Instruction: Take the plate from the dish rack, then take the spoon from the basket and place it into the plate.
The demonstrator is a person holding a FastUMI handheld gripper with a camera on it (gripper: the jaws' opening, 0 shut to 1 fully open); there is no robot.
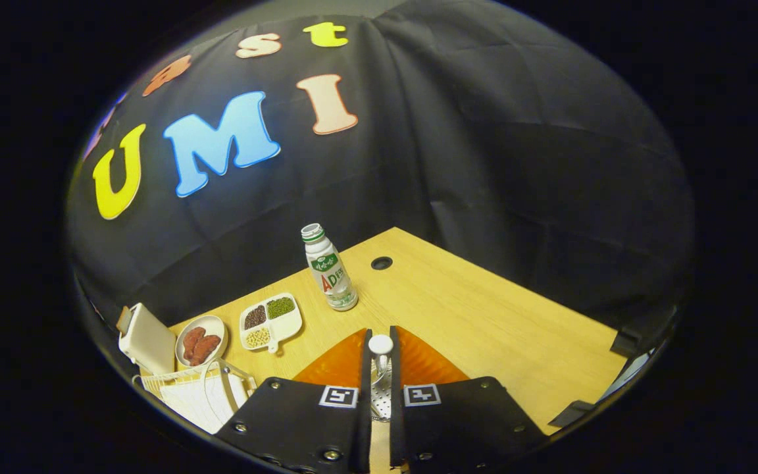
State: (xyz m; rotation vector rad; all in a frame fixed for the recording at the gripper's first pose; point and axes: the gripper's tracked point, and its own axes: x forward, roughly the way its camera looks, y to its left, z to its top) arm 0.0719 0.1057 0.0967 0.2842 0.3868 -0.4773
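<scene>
A slotted metal spoon (380, 388) with a white handle tip is being clamped between the nearly closed fingers of the gripper (379, 355), directly over the orange plate (418, 365) sitting at the wooden table's (484, 316) near edge, with the white dish rack (201, 395) toward its left corner.

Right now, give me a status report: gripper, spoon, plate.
Gripper shut on spoon, white handle end up. Orange plate just ahead, under the fingers. Bottle beyond, off the path.
</scene>
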